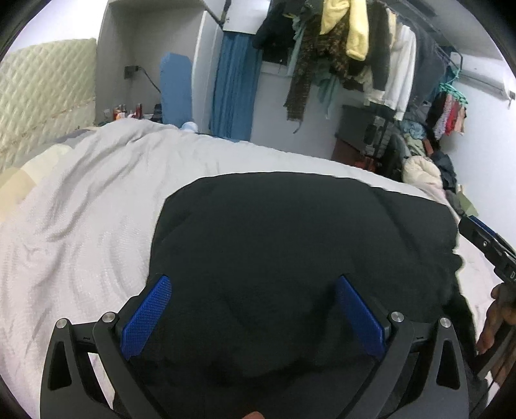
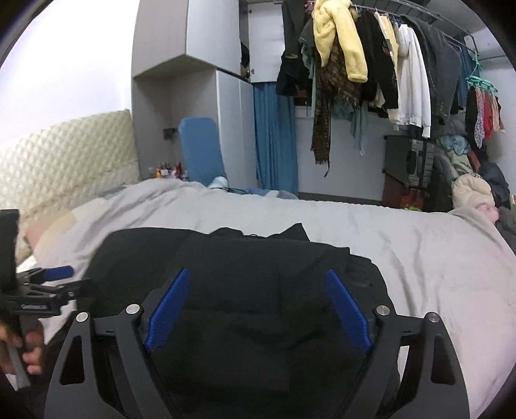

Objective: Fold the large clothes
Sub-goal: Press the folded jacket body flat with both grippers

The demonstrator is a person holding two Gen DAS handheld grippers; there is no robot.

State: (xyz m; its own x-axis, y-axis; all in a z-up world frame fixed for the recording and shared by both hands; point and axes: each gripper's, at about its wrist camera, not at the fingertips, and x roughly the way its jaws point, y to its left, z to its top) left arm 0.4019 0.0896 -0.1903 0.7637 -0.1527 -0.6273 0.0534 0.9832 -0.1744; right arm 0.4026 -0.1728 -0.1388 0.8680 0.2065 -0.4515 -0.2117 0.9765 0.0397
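Half the black garment (image 1: 290,241) behind claw frames.

One black garment (image 1: 290,245) lies spread on one bed covered by a pale grey quilt (image 1: 96,193). Two tongs are in view, the left tongs (image 1: 254,283) and the right tongs (image 2: 258,277), each with two blue textured pads (image 2: 169,316). One cream quilted headboard (image 2: 64,154) stands behind the bed, one blue upright cushion (image 2: 201,148) beside it, and one blue curtain (image 2: 275,135). One metal clothes rail (image 2: 419,13) carries many hanging garments, too crowded to count, among them one yellow fleece jacket (image 2: 342,42) and one white hooded top (image 2: 411,77)
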